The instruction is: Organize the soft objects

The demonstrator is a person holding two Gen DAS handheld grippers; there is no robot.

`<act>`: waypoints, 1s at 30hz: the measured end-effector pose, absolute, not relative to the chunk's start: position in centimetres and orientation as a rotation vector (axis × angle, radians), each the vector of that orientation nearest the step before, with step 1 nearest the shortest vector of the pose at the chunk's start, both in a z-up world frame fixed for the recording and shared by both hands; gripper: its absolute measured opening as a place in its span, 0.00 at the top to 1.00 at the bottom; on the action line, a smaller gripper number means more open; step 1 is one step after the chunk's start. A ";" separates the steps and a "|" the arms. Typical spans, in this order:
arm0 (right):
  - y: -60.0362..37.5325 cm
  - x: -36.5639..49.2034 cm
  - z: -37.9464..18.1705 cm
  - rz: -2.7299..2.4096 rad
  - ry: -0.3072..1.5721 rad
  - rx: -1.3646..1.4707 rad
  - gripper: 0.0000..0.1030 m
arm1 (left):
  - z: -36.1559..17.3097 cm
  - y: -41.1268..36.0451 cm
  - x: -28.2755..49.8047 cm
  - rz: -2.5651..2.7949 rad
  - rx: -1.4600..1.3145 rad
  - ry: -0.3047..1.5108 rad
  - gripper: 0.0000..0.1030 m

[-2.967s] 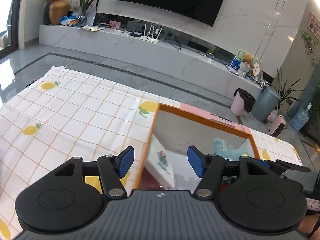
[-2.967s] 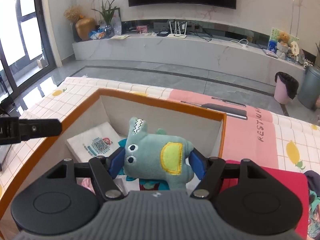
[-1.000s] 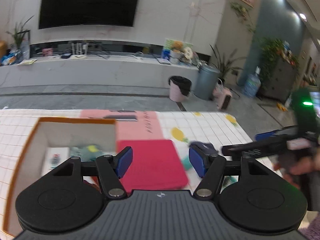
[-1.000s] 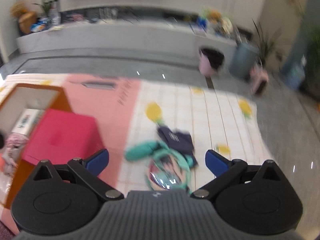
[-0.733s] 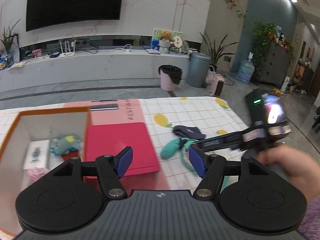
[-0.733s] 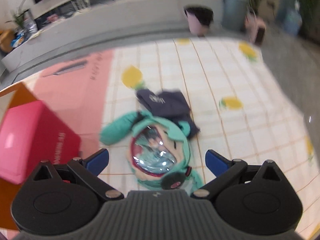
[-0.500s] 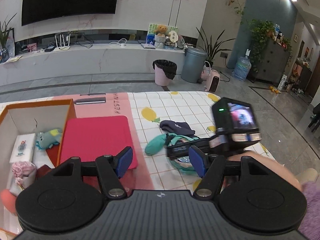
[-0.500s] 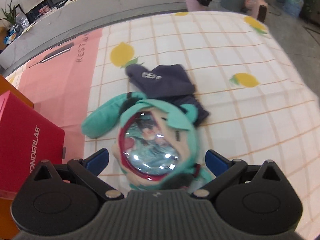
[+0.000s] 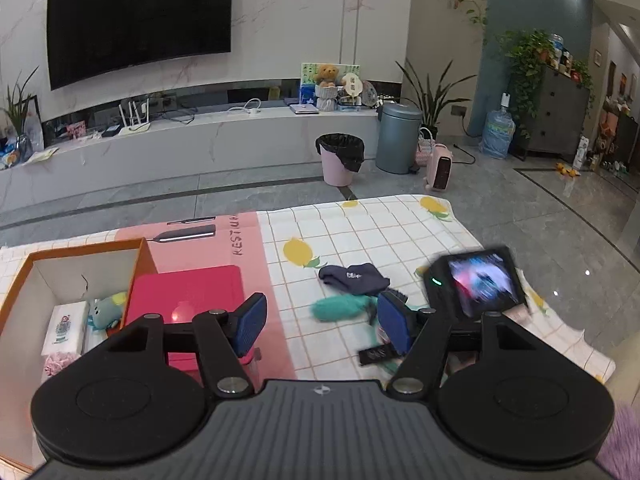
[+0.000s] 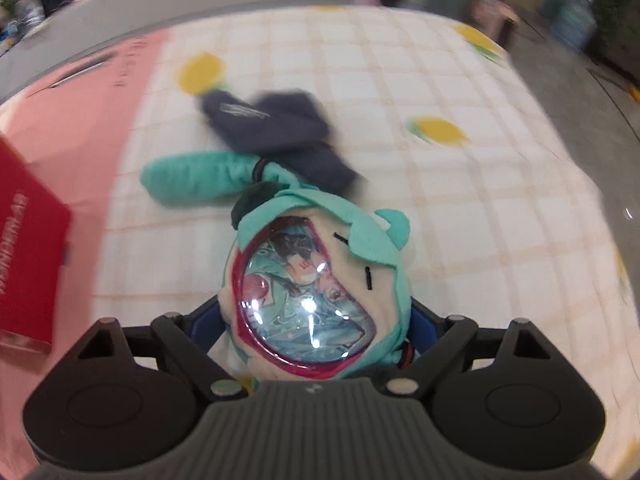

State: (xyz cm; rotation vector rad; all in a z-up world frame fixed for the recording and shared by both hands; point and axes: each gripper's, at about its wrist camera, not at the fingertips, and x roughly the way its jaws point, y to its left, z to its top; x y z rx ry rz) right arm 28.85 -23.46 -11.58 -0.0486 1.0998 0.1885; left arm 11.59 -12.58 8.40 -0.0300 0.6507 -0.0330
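Our right claw (image 10: 316,320) is closing around the teal plush (image 10: 316,280) at lower centre; our left claw (image 9: 320,324) gapes empty

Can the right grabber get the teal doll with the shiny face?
Probably yes. The right gripper already has the teal doll between its closing jaws, with nothing in the way; the navy cloth lies beyond it.

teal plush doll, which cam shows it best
The right wrist view: the teal plush doll fills the centre between the closing jaws of the right gripper. The left wrist view shows only one teal limb.
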 end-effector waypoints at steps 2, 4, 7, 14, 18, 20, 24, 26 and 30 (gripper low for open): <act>-24.9 28.1 -11.6 0.139 1.122 -0.069 0.14 | 8.4 -13.2 12.5 -0.021 -0.041 0.655 0.27; -27.0 27.7 -11.5 0.084 1.142 -0.024 0.14 | 8.0 -13.9 13.8 -0.038 -0.010 0.666 0.27; -29.1 27.4 -11.4 0.007 1.151 -0.013 0.14 | 6.7 -15.5 16.6 -0.027 0.095 0.714 0.26; -31.9 27.6 -11.0 -0.112 1.144 -0.002 0.13 | 1.7 -17.7 22.4 -0.022 0.046 0.819 0.24; -32.0 28.3 -11.6 -0.082 1.164 -0.021 0.11 | -0.7 -18.5 24.7 -0.149 -0.052 0.758 0.24; -32.5 28.6 -11.7 -0.069 1.166 0.015 0.10 | -1.9 -19.0 26.4 -0.135 -0.085 0.782 0.24; -33.1 29.3 -12.0 -0.066 1.168 0.057 0.10 | -4.9 -20.0 29.4 -0.078 -0.074 0.831 0.25; -33.1 29.2 -12.0 -0.064 1.168 0.056 0.10 | -5.8 -20.1 30.0 -0.061 -0.064 0.830 0.25; -32.9 29.0 -12.0 -0.059 1.165 0.050 0.10 | -7.4 -20.3 31.1 -0.075 -0.107 0.880 0.25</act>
